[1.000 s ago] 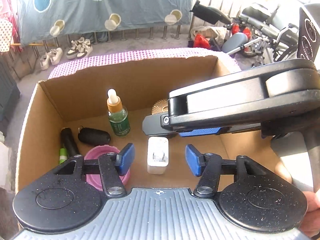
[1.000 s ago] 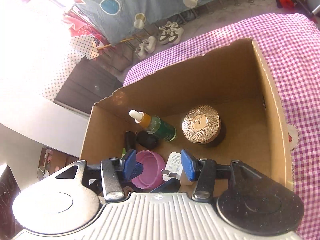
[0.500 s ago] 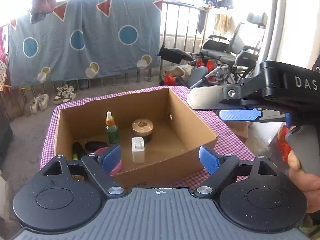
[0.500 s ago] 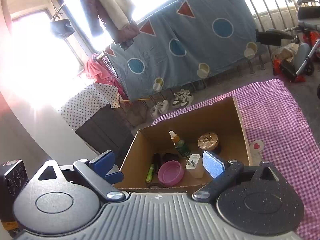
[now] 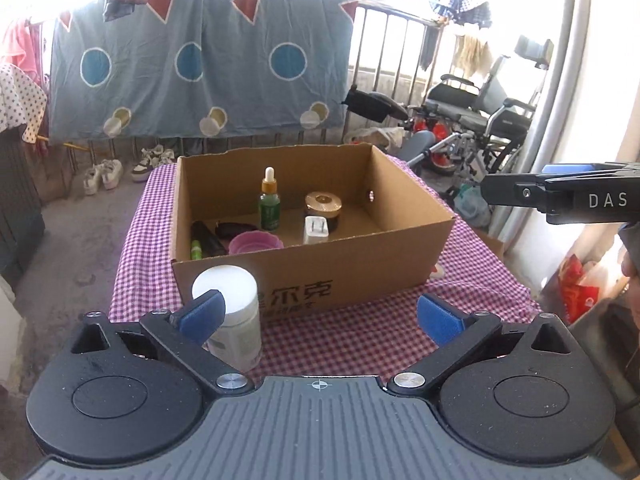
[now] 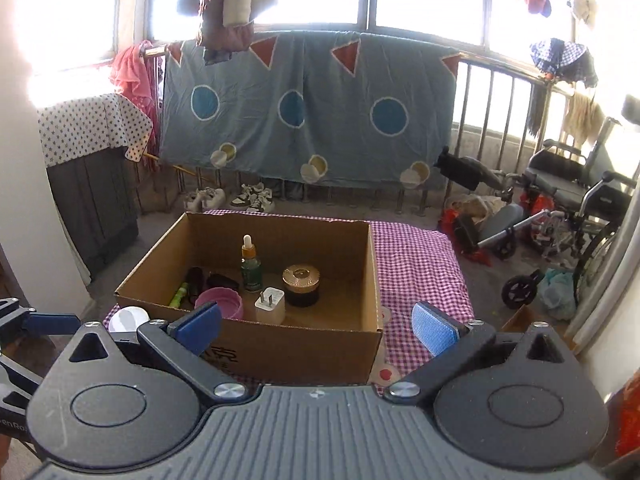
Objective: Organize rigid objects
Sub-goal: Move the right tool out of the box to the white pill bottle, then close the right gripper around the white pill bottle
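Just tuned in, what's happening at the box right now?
Neither gripper holds anything. The left gripper and the right gripper are both open, held in front of the cardboard box. The box holds a dropper bottle, gold-lidded jar, white charger, pink lid and some dark items. A white bottle stands outside on the checkered cloth, near the left gripper.

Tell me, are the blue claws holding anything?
No. The left gripper and right gripper are both open and empty.
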